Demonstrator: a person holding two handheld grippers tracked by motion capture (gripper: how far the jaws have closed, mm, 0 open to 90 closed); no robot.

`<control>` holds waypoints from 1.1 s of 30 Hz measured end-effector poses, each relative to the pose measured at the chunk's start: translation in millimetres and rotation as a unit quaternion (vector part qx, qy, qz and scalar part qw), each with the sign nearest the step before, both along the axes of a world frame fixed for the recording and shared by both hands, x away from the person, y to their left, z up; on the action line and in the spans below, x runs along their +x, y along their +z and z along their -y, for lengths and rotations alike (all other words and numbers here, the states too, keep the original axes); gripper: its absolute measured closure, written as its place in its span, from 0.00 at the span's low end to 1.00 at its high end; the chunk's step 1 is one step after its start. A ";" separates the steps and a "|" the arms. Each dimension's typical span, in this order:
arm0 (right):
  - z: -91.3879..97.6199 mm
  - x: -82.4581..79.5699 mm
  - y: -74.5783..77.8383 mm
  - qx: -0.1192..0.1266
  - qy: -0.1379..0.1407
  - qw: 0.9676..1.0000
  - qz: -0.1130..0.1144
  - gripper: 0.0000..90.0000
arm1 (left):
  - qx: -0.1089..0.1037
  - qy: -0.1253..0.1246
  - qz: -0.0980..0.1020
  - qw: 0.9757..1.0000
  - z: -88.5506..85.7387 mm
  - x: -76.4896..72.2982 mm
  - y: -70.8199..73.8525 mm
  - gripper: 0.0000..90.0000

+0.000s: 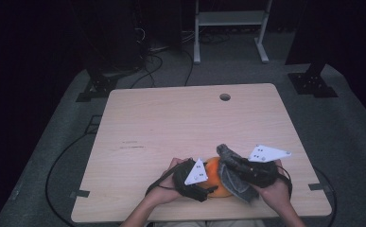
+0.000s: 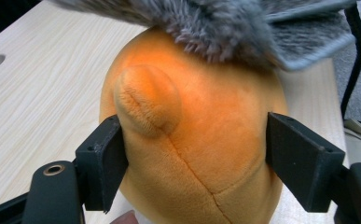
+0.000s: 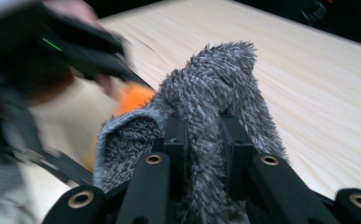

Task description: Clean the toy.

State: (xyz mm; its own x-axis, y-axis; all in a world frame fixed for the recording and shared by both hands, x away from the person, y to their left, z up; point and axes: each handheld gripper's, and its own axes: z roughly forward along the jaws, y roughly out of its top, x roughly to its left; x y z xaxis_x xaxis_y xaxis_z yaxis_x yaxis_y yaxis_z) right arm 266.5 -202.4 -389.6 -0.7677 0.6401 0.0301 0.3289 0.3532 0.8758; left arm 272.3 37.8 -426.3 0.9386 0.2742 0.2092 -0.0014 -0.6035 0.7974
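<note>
An orange plush toy (image 1: 213, 172) rests near the table's front edge, between my two hands. My left gripper (image 1: 208, 189) is shut on it. In the left gripper view both pads (image 2: 104, 163) press the plush body (image 2: 201, 107) from either side, below a small rounded bump. A grey fuzzy cloth (image 1: 230, 176) drapes over the plush's right side and top (image 2: 225, 23). My right gripper (image 1: 237, 166) is shut on that cloth. In the right gripper view its jaws pinch a raised fold (image 3: 215, 79), with a patch of orange plush (image 3: 134, 98) behind it.
The light wooden table (image 1: 180, 123) has a round cable hole (image 1: 224, 97) near its far edge. Beyond it a white metal frame (image 1: 230, 19) stands on grey carpet. Black cables (image 1: 157, 61) and black stand bases (image 1: 313, 84) lie around the table.
</note>
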 end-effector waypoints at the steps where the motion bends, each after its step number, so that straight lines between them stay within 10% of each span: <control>1: -3.8 -3.0 3.2 0.014 0.015 1.000 0.004 0.83 | 0.003 -0.002 0.004 1.000 0.7 -1.0 -0.1 0.27; 6: -21.7 -5.2 0.0 -0.020 0.033 0.999 0.014 0.83 | 0.012 0.002 0.001 1.000 -1.1 -0.2 -0.3 0.27; 16: 13.9 7.3 -17.9 -0.013 -0.026 0.999 -0.020 0.83 | 0.005 0.031 -0.072 0.997 -21.2 19.5 -5.3 0.27; 26: -10.4 -5.2 -17.5 -0.021 0.017 1.000 0.015 0.83 | -0.024 0.031 -0.075 0.996 -21.6 21.3 3.3 0.17; 33: 3.5 4.3 -22.5 -0.003 0.011 1.000 -0.008 0.83 | -0.014 0.050 -0.091 0.994 -22.0 25.3 -0.4 0.26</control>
State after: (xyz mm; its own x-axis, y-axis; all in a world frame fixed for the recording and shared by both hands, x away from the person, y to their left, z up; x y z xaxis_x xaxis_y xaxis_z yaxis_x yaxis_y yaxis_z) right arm 270.7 -205.9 -412.1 -0.7806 0.6238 0.0382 0.3347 0.3657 0.8685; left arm 297.6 59.9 -426.7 0.9279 0.3718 0.0296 0.2037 -0.5716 0.7949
